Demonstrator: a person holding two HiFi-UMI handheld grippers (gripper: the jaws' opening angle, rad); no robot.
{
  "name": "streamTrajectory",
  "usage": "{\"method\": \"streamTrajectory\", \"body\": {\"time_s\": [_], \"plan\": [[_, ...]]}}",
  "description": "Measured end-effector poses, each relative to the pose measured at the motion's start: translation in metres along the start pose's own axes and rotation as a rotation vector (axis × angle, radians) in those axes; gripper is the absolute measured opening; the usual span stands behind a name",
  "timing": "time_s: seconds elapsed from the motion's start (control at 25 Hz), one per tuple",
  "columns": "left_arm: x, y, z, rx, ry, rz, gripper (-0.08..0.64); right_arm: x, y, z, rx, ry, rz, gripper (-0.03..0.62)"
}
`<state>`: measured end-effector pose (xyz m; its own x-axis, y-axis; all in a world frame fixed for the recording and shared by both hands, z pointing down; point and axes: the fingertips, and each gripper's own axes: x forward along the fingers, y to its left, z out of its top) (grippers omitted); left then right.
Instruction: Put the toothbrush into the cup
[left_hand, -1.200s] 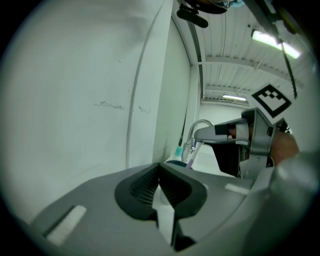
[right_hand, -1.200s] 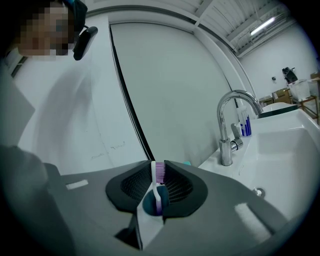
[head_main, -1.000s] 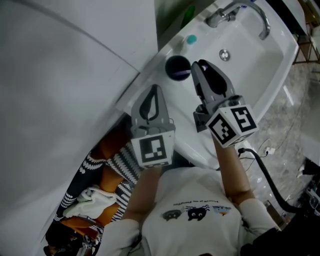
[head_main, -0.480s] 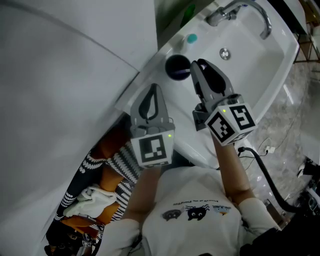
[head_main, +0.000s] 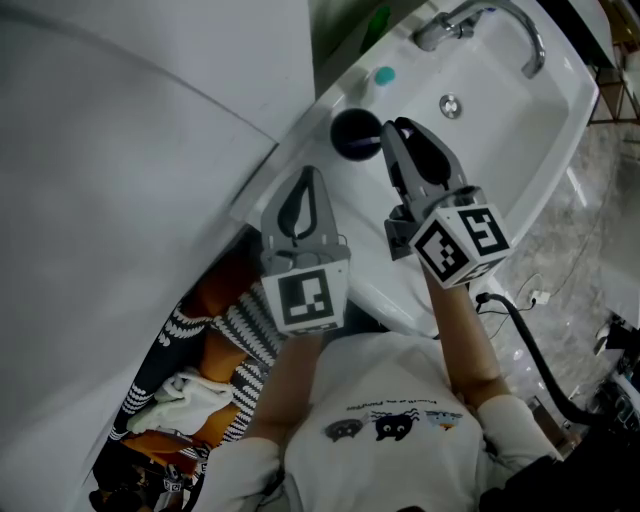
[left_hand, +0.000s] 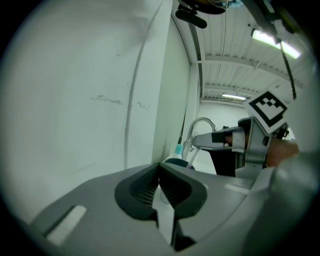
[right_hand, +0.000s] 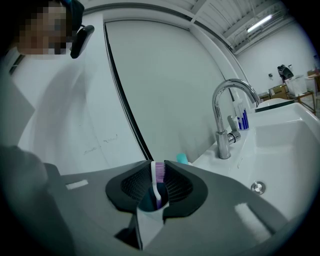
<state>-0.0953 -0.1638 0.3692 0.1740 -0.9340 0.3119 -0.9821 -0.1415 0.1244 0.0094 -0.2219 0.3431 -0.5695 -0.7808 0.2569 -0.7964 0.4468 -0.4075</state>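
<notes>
A dark round cup (head_main: 352, 135) stands on the white sink's rim, left of the basin. My right gripper (head_main: 390, 128) hovers just right of and above it, shut on a white toothbrush (right_hand: 156, 182) with purple bristles. The brush stands upright between the pads, bristles at the jaw tips, and its lower end dips into the cup (right_hand: 149, 200). From the left gripper view the handle (left_hand: 192, 156) slants down from the right gripper (left_hand: 200, 141) into the cup (left_hand: 175, 161). My left gripper (head_main: 306, 178) hangs nearer me, short of the rim, shut and holding nothing.
The white basin (head_main: 520, 120) with its drain (head_main: 450, 107) lies right of the cup, a chrome faucet (head_main: 480, 18) at its far end. A small teal item (head_main: 382, 77) sits on the rim beyond the cup. A white wall panel (head_main: 150, 150) fills the left.
</notes>
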Motion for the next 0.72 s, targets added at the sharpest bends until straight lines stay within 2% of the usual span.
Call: {"method": "streamTrajectory", "body": {"time_s": [0.72], "plan": [[0.0028, -0.0015, -0.0014, 0.007, 0.001, -0.009, 0.0, 0.0035, -0.0062, -0.0076, 0.009, 0.013, -0.015, 0.072]]}}
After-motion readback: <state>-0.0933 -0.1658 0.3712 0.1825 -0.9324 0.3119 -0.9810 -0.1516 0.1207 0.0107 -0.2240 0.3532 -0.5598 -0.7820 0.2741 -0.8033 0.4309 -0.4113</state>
